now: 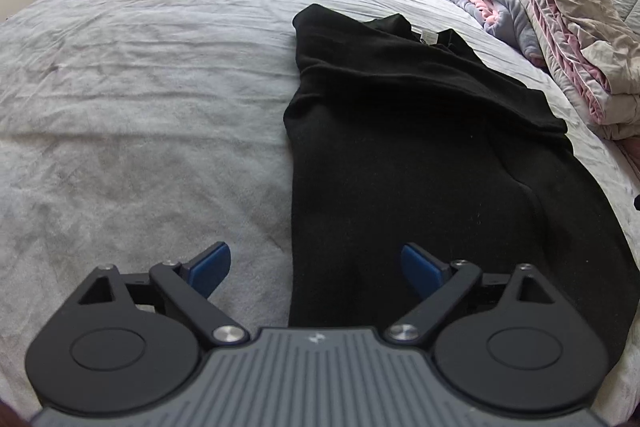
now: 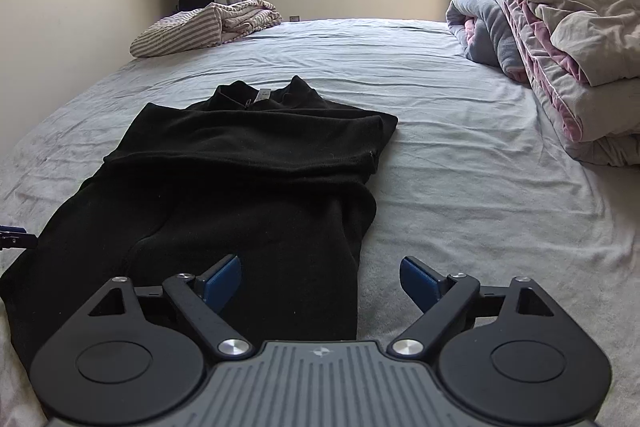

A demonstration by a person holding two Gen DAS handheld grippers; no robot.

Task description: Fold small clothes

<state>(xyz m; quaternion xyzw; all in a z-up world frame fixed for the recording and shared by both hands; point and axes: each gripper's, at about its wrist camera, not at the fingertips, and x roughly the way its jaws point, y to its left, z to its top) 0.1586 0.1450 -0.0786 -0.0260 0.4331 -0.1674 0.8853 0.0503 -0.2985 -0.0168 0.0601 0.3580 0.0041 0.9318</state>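
Left gripper (image 1: 316,269): its blue fingers are spread wide and hold nothing. It hangs low over the near hem of the garment, at the left side edge of it, one finger above the sheet and one above the cloth.
Right gripper (image 2: 320,281): spread wide also, empty. It stands over the right side edge of the same hem.
Why so: I judge the two are placed at the two near corners to pinch the hem and carry it toward the collar.
Black garment (image 2: 240,187): it lies flat on the bed, collar with a white label toward the far edge. One part, probably a sleeve, is already laid across the chest as a band.
Bed sheet (image 2: 460,187): grey, wrinkled, it carries everything.
Far left corner: a striped bedding bundle (image 2: 192,31).
Right edge: a folded quilt pile (image 2: 560,39), well apart from the garment.
Containers: no basket or box is visible.
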